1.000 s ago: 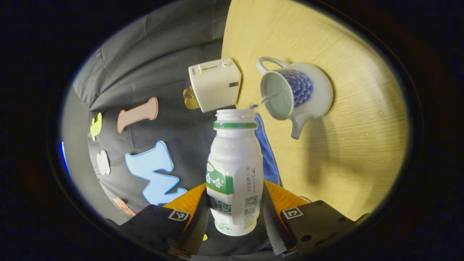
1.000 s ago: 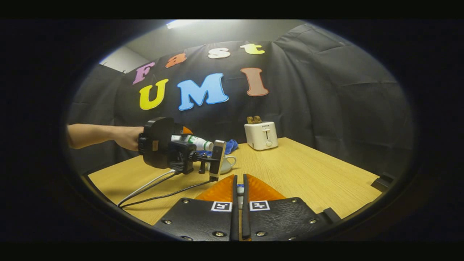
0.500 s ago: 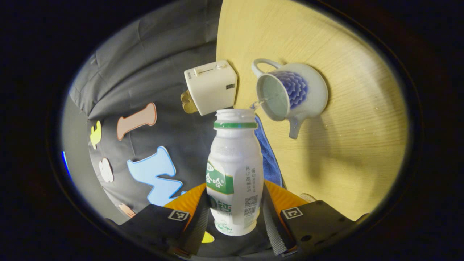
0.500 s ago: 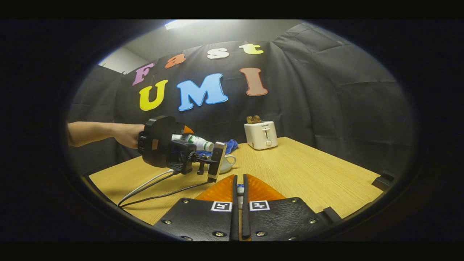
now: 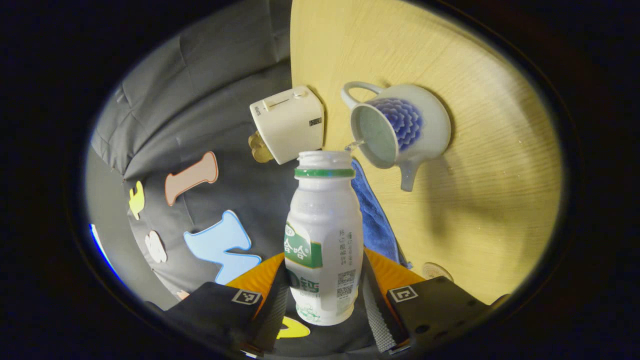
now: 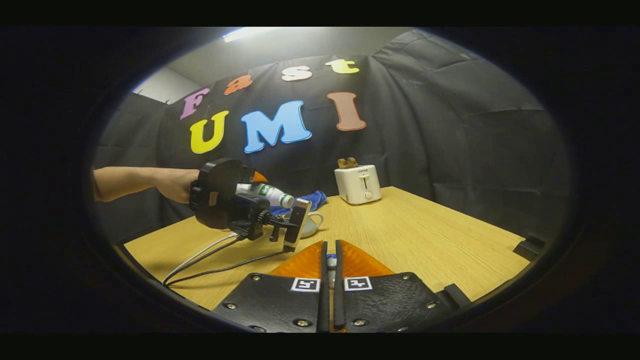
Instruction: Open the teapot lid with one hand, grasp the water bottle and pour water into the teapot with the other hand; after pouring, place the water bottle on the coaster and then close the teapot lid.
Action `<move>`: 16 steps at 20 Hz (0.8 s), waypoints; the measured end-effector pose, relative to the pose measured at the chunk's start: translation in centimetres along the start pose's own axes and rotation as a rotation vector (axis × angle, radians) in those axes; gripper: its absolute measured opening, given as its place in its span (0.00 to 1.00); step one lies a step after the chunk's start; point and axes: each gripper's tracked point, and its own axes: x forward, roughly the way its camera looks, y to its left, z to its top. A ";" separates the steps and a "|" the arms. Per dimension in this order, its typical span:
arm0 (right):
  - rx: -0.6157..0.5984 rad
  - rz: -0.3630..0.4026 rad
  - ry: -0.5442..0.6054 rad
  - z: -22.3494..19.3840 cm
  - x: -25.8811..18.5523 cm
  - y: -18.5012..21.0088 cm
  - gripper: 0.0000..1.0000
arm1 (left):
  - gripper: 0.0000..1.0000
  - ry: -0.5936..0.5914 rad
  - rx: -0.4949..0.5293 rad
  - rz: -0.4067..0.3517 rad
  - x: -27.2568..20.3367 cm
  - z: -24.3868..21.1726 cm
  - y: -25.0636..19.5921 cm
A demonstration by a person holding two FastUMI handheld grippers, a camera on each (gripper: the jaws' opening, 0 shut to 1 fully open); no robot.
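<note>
Your left gripper (image 5: 324,295) has its fingers pressed on either side of the lower body of the water bottle (image 5: 324,235), and the bottle is tipped over so its uncapped mouth points at the teapot (image 5: 400,127). In the left gripper view a thin thread of water runs from the bottle's rim into the teapot's open top; the pot has no lid on it, and its inside shows pale. The teapot sits on the table (image 5: 490,200) with its handle toward the toaster (image 5: 288,124) and its spout toward you. A blue cloth (image 5: 372,220) lies on the table just beside the bottle's line, between your gripper and the teapot. A small round disc (image 5: 436,271) lies on the table close to your left fingers; what it is cannot be told.

Your right gripper (image 6: 330,280) has its fingers drawn almost together with a small pale thing (image 6: 331,261) caught between their tips, probably the lid's knob, though too little shows to be sure. It hangs low over the near edge of the table. Farther off in the right gripper view, your hand (image 6: 175,184) holds the left gripper out over the teapot near the table's left side, and the toaster stands by the far edge against the booth wall.
</note>
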 end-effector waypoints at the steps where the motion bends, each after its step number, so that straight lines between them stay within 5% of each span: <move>1: 0.001 0.000 0.000 -0.1 0.0 0.0 0.04 | 0.74 -0.002 0.006 0.002 0.0 0.1 0.0; 5: -0.004 0.003 0.005 -0.1 -0.1 -0.1 0.04 | 0.78 -0.003 0.023 -0.002 0.0 0.3 0.1; 6: -0.006 0.003 0.005 0.0 0.0 -0.2 0.04 | 0.71 -0.003 0.027 -0.002 0.1 0.2 0.2; 7: -0.007 0.002 0.005 0.0 0.0 -0.3 0.04 | 0.78 -0.002 0.030 -0.006 0.1 0.3 0.1; 10: 0.000 -0.002 0.008 -0.1 0.2 -0.6 0.03 | 0.71 -0.006 0.041 -0.002 0.5 0.6 0.0; 11: 0.002 -0.002 0.011 -0.2 0.2 -0.7 0.04 | 0.84 -0.007 0.044 -0.004 0.6 0.7 0.0; 12: 0.005 -0.004 0.013 -0.3 0.2 -0.8 0.03 | 0.78 -0.009 0.047 -0.005 0.5 0.8 -0.1; 16: 0.006 -0.005 0.021 -0.4 0.2 -0.9 0.03 | 0.78 -0.017 0.056 -0.004 0.6 1.1 -0.3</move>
